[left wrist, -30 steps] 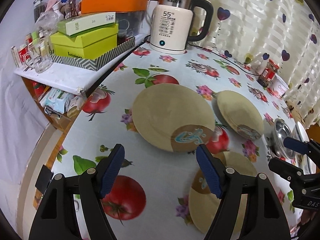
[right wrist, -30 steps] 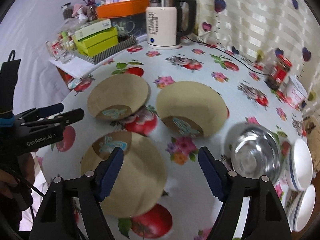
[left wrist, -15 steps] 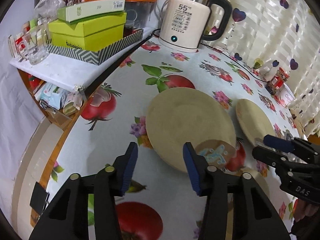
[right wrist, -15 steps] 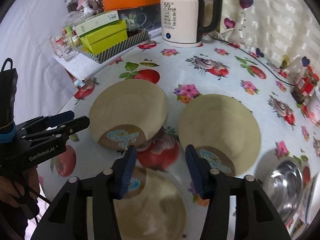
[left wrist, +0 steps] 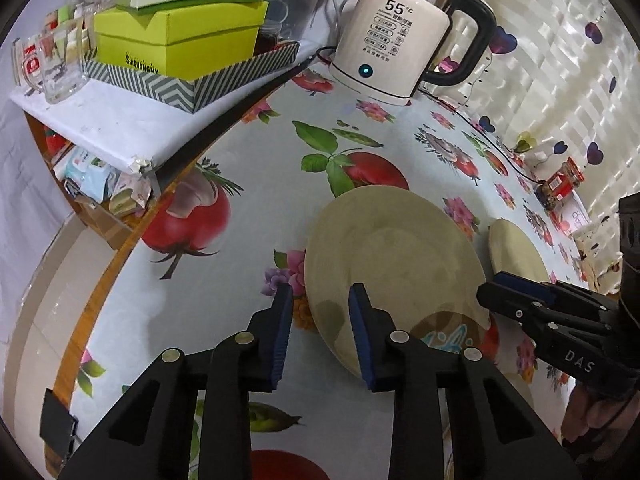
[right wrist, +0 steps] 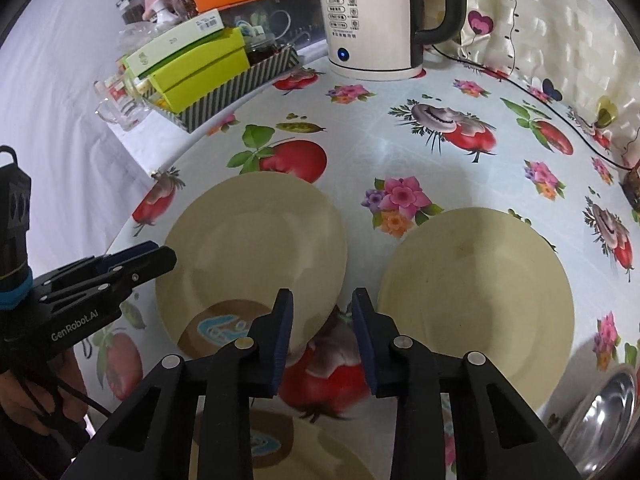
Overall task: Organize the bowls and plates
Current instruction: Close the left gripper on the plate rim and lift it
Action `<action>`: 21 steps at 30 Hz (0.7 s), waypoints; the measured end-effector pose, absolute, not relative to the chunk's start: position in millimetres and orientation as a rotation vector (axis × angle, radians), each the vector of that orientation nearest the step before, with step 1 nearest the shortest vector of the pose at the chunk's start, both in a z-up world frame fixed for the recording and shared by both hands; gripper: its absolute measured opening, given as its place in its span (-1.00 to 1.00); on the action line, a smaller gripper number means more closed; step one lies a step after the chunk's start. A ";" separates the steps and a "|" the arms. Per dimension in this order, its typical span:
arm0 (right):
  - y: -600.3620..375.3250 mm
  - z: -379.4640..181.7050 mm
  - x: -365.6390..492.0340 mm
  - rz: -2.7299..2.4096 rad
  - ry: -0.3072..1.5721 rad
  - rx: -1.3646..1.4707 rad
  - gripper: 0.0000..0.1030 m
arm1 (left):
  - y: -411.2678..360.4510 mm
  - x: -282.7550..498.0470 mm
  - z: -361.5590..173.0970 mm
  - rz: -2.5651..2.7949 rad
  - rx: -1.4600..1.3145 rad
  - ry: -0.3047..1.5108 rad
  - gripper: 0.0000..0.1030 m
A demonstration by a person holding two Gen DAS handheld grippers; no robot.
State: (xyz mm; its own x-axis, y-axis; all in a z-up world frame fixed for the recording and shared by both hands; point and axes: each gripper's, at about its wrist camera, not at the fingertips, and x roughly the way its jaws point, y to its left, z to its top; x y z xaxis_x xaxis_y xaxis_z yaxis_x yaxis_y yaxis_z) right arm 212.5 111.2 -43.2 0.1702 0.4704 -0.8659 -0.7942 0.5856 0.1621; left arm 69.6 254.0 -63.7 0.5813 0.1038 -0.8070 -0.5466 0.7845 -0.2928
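Three beige plates lie on the fruit-print tablecloth. The left plate (left wrist: 394,264) (right wrist: 256,248) has its left rim between the fingers of my left gripper (left wrist: 318,312), which is narrowly open around that edge. My right gripper (right wrist: 322,320) is narrowly open with the same plate's right rim between its fingers. The left gripper also shows in the right wrist view (right wrist: 132,260), and the right gripper in the left wrist view (left wrist: 504,288). A second plate (right wrist: 476,292) lies to the right, and a third (right wrist: 280,444) lies under the right gripper. A steel bowl (right wrist: 604,412) sits at the far right.
A white electric kettle (left wrist: 392,40) with its cord stands at the back. A side shelf (left wrist: 100,120) on the left holds green boxes (left wrist: 176,36), a striped tray and glasses. A red jar (left wrist: 560,184) stands at the far right. The table edge (left wrist: 112,264) runs along the left.
Both grippers have moved forward and down to the left plate, and their fingers have narrowed from wide open to a small gap around its opposite rims.
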 end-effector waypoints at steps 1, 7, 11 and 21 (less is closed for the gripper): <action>112.6 -45.0 214.5 0.927 1.067 -0.362 -0.44 | 254.8 70.1 -64.7 0.404 -0.566 0.876 -0.44; 118.5 -53.4 220.6 0.937 1.097 -0.342 -0.56 | 253.8 75.9 -66.7 0.390 -0.566 0.879 -0.55; 120.4 -54.2 222.7 0.933 1.096 -0.339 -0.57 | 254.7 76.8 -66.9 0.391 -0.573 0.875 -0.56; 120.4 -53.0 222.5 0.916 1.108 -0.327 -0.57 | 253.4 70.9 -61.3 0.391 -0.582 0.864 -0.57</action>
State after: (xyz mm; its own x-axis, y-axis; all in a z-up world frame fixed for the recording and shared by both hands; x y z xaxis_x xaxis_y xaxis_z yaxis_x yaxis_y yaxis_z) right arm 222.5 120.4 -53.0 0.1412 0.4676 -0.8726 -0.7689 0.6070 0.2009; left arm 70.9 253.4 -61.3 0.5950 0.0890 -0.7987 -0.5418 0.7785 -0.3169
